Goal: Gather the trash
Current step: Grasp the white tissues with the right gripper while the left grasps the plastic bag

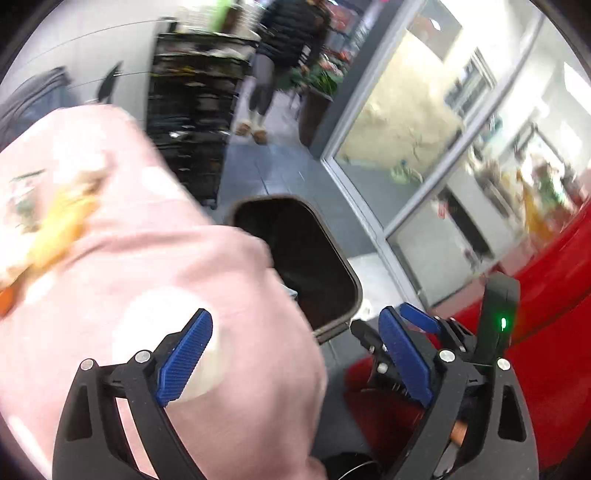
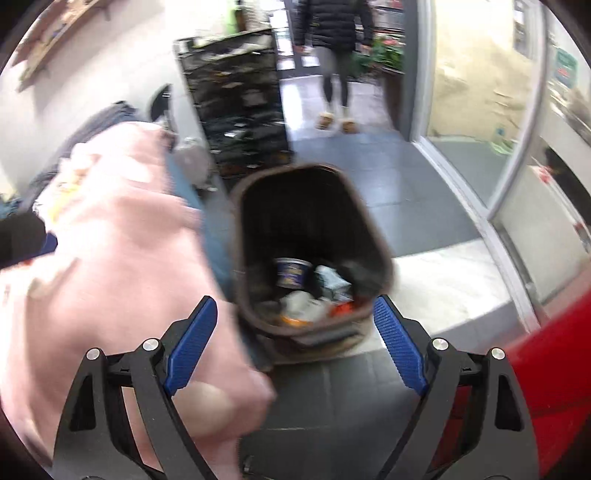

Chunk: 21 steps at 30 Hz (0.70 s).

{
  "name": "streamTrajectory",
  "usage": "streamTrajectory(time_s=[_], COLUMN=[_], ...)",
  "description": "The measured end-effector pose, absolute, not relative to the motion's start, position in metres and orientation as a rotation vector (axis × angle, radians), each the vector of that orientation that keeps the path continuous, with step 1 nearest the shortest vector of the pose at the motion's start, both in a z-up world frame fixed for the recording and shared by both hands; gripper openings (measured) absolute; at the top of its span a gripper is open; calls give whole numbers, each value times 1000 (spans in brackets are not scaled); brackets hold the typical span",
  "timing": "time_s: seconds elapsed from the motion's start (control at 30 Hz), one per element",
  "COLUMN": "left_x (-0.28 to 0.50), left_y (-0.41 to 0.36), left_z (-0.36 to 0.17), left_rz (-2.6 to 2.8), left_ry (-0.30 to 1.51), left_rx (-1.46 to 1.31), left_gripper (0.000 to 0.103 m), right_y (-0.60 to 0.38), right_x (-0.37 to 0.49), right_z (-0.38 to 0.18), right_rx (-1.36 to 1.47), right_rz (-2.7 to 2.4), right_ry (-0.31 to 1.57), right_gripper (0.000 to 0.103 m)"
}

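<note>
A dark brown trash bin (image 2: 369,236) stands open on the grey floor. In it lie a blue tub (image 2: 291,271), crumpled white paper (image 2: 299,304) and something orange. My right gripper (image 2: 295,350) is open just above the bin's near rim, with nothing between its blue pads (image 2: 400,343). In the left wrist view the bin (image 1: 351,273) is half hidden by blurred pink fabric (image 1: 155,258). My left gripper (image 1: 295,354) is open; its left pad (image 1: 186,356) overlaps the pink fabric, and I cannot tell if they touch. The right gripper's black body (image 1: 498,314) shows to its right.
A person in a dark jacket (image 2: 334,22) walks away down the aisle. A black shelf rack (image 2: 236,103) stands behind the bin. Glass doors (image 2: 476,85) run along the right. A red surface (image 2: 554,362) curves in at the lower right. A pale mat (image 2: 443,280) lies beside the bin.
</note>
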<state>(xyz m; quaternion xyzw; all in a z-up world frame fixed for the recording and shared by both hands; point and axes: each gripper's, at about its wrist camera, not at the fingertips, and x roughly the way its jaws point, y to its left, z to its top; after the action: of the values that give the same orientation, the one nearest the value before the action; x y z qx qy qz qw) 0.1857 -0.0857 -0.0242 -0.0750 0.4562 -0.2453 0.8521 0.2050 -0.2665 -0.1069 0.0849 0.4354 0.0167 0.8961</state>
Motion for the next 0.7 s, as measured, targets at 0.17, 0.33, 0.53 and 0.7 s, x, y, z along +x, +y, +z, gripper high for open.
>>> streamTrajectory(time_s=[0.17,0.33,0.53,0.7], left_x=[179,180,197,232], left_y=[1,86,154,191], left_z=[-17,-28,-40,-48], left_rz=[-358,-183,-37,-22], left_ry=[901,882,872,903], left_rx=[-307,-482,-560,-595], left_gripper=[90,87,83,80], right_y=[-215,-161,-107,-82], right_x=[225,247,273,293], right_z=[-73,-50,-40,-30], right_rx=[142,127,34,-4], right_rz=[181,327,405,442], right_ry=[862,856,869,872], right_gripper=[86,86,86,86])
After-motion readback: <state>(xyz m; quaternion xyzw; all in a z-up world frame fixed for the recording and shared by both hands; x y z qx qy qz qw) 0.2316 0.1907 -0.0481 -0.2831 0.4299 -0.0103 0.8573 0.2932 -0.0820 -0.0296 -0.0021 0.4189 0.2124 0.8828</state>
